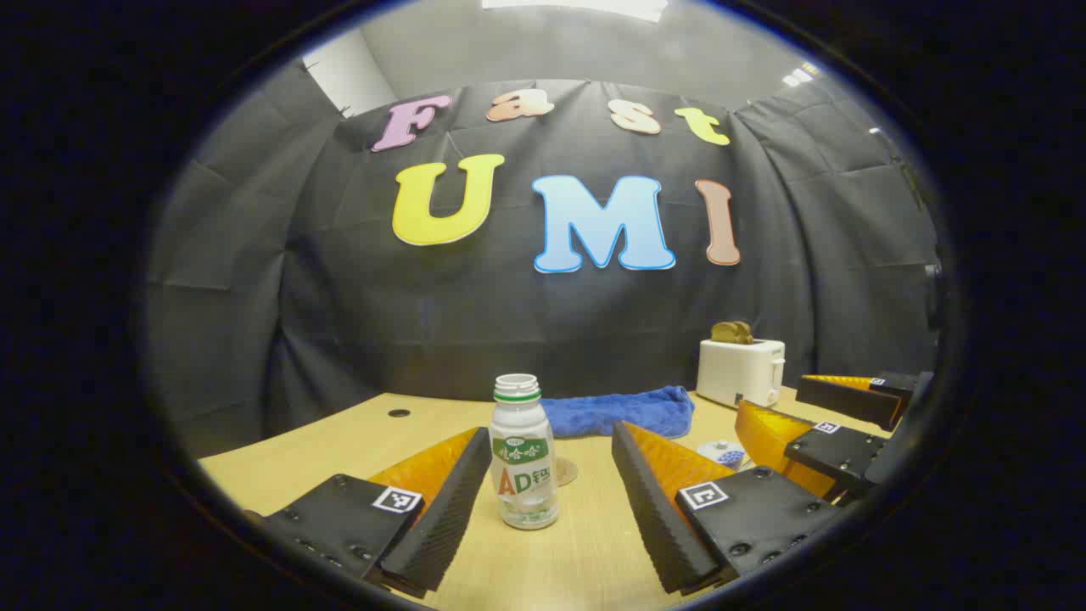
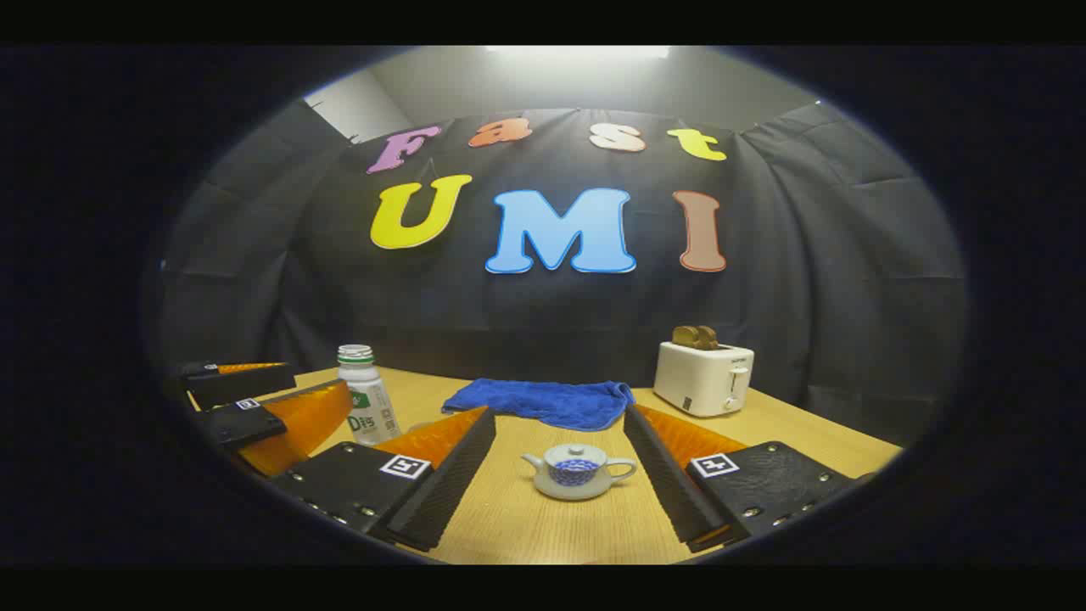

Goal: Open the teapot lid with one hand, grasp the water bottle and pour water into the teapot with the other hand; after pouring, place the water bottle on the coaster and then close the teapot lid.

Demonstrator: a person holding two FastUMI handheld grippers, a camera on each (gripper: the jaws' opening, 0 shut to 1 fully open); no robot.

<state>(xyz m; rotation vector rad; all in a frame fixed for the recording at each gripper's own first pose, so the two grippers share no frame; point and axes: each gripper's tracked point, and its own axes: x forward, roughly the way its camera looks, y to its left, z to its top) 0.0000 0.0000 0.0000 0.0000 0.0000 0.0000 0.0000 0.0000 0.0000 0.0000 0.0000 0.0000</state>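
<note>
Left gripper spread wide around the upright water bottle, lower centre, untouched. Right gripper equally wide, framing the lidded teapot; coaster peeking behind the bottle.

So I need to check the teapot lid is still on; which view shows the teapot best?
The right gripper view: the teapot sits whole between the open fingers, lid on. The left gripper view shows only a sliver of it, behind a finger.
</note>
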